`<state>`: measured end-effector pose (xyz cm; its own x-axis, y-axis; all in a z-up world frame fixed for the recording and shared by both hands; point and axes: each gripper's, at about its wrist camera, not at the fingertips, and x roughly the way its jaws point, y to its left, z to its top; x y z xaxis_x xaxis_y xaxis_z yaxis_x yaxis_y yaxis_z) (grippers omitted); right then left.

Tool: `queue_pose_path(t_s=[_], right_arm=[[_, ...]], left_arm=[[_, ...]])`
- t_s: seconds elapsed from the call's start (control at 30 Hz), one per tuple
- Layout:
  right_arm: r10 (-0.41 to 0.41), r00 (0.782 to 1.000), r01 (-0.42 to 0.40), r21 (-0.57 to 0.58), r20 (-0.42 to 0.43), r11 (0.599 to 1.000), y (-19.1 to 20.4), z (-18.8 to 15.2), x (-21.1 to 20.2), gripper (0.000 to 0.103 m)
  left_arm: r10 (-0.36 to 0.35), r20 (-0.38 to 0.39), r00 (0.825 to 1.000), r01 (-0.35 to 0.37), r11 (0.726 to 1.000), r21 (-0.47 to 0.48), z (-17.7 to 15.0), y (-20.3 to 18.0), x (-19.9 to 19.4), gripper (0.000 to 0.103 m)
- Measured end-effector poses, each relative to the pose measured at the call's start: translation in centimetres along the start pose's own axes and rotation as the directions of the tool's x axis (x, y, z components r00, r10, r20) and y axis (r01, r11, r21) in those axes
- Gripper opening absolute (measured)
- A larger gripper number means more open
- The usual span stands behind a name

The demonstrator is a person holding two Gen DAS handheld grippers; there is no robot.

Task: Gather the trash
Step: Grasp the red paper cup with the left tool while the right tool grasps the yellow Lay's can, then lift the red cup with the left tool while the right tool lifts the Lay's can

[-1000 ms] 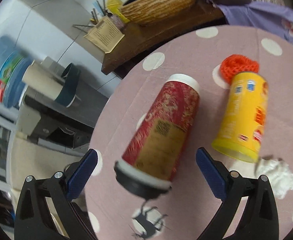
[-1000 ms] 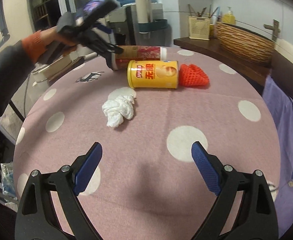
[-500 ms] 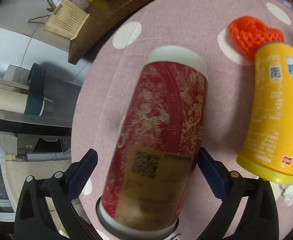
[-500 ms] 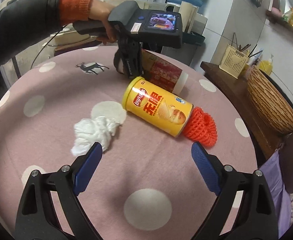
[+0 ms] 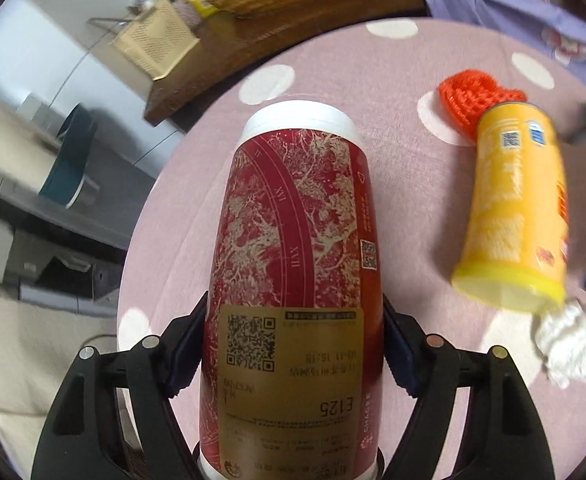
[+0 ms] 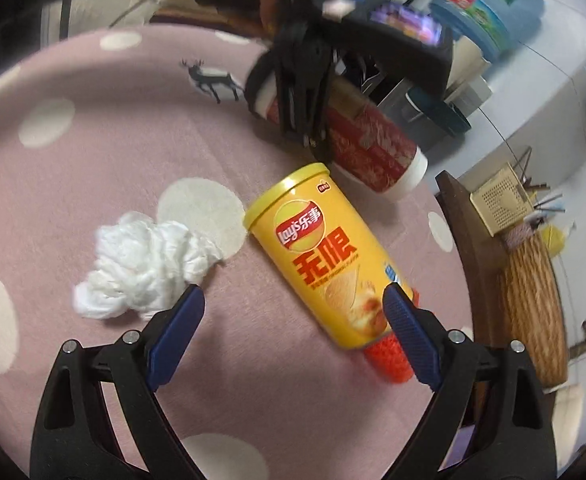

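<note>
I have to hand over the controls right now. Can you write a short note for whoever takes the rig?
Left gripper: shut on the red cup, which lies on its side on the pink table.
Right gripper: open, holding nothing, over the yellow chip can.
Crumpled tissue lies left of the can; orange net at its far end.
Done: cup gripped. Left: everything; no bin is in view.

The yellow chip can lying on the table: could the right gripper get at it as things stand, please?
Probably yes. The right gripper is open, and the yellow chip can lies just ahead of its fingers, nothing between them. The left gripper is occupied with the red cup, beyond the can.
</note>
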<state>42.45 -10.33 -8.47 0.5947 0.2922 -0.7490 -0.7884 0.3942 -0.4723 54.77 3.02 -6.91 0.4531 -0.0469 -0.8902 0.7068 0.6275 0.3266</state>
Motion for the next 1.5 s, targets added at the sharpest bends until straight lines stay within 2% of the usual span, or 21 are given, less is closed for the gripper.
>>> queue_pose_path(t_s=[0.07,0.2,0.37,0.43,0.47,0.5,0.53,0.67,0.73,0.8,0.93,1.03,1.17,1.3,1.5], right_arm=[[-0.032,0.999,0.031,-0.014,-0.032,0.999,-0.3,0.5,1.3,0.089],[-0.082,0.996,0.08,-0.083,-0.024,0.993,-0.2,1.5,3.0,0.09],[-0.145,0.989,0.139,-0.124,-0.036,0.982,-0.2,2.8,5.1,0.09],[-0.199,0.979,0.19,-0.165,-0.041,0.968,0.1,2.8,6.1,0.089],[-0.196,0.98,0.189,-0.153,-0.037,0.97,0.2,3.0,6.2,0.089],[-0.202,0.979,0.195,-0.138,-0.04,0.971,0.1,3.2,6.3,0.084],[-0.241,0.97,0.233,-0.147,-0.041,0.961,0.3,3.3,6.5,0.079],[-0.286,0.957,0.277,-0.145,-0.046,0.95,0.4,3.4,6.8,0.074],[-0.285,0.958,0.279,-0.101,-0.044,0.955,0.2,3.3,6.2,0.066],[-0.285,0.958,0.285,-0.023,-0.021,0.958,-0.4,3.2,4.8,0.066],[-0.297,0.955,0.296,0.061,0.001,0.953,-0.3,2.7,2.2,0.065],[-0.27,0.963,0.261,0.175,0.029,0.949,-0.3,2.0,-0.7,0.065],[-0.218,0.973,0.183,0.325,0.073,0.928,0.8,0.3,-5.3,0.065],[-0.188,0.976,0.123,0.432,0.111,0.893,2.9,-2.6,-9.5,0.065],[-0.252,0.964,0.168,0.533,0.089,0.829,6.7,-7.8,-14.1,0.065]], left_arm=[[-0.014,0.019,1.0,0.014,1.0,-0.008,-1.2,-0.3,-0.8,0.075],[-0.033,0.048,0.998,0.036,0.998,-0.044,-3.8,-0.3,-1.5,0.075],[-0.052,0.062,0.997,0.055,0.997,-0.05,-5.4,-0.9,-1.3,0.075],[-0.047,0.075,0.996,0.051,0.997,-0.052,-5.7,-1.1,-1.6,0.075],[-0.056,0.079,0.995,0.061,0.997,-0.055,-5.8,-1.2,-1.7,0.075],[-0.059,0.083,0.995,0.064,0.996,-0.055,-5.9,-1.3,-1.9,0.075],[-0.056,0.087,0.995,0.061,0.997,-0.054,-5.9,-1.4,-2.0,0.075],[-0.04,0.1,0.994,0.046,0.997,-0.061,-6.3,-1.7,-2.6,0.075],[-0.026,0.114,0.993,0.034,0.997,-0.065,-6.7,-1.9,-3.2,0.075],[-0.022,0.133,0.991,0.033,0.996,-0.08,-7.1,-2.1,-4.0,0.075],[-0.005,0.187,0.982,0.028,0.992,-0.121,-8.1,-3.0,-6.1,0.075],[0.003,0.235,0.972,0.035,0.986,-0.161,-9.1,-4.1,-7.8,0.075],[-0.001,0.304,0.953,0.073,0.972,-0.223,-10.5,-6.7,-10.3,0.075],[0.016,0.34,0.94,0.069,0.969,-0.235,-11.0,-10.6,-12.1,0.075],[-0.002,0.437,0.9,0.13,0.955,-0.265,-10.4,-16.6,-14.6,0.075]])
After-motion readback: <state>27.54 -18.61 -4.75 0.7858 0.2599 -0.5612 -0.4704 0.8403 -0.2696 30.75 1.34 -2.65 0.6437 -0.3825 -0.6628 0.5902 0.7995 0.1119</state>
